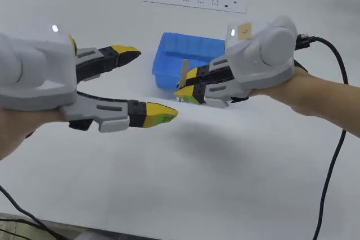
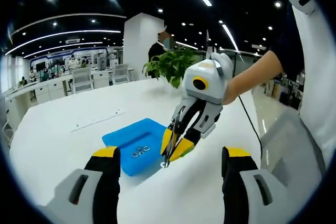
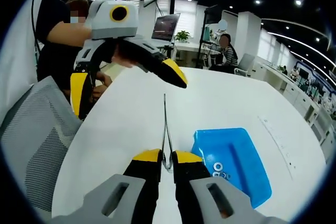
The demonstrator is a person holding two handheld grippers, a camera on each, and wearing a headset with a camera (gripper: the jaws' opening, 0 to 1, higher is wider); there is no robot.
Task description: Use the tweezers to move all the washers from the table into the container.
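Note:
A blue container (image 1: 169, 54) sits on the white table, with several washers (image 2: 140, 151) lying inside it (image 3: 220, 170). My right gripper (image 1: 183, 91) is shut on thin metal tweezers (image 1: 183, 73) just in front of the container's near wall. In the right gripper view the tweezers (image 3: 165, 124) stick straight out from the shut jaws (image 3: 167, 157), left of the container (image 3: 239, 150). In the left gripper view their tip (image 2: 165, 163) hangs low over the table beside the container (image 2: 126, 136). My left gripper (image 1: 152, 85) is open and holds nothing, to the left.
A white power strip (image 1: 194, 1) lies at the table's far side. A black cable (image 1: 332, 155) trails from the right gripper over the table. The near table edge (image 1: 84, 227) runs along the bottom. Office chairs, desks and a plant (image 2: 170, 66) stand beyond.

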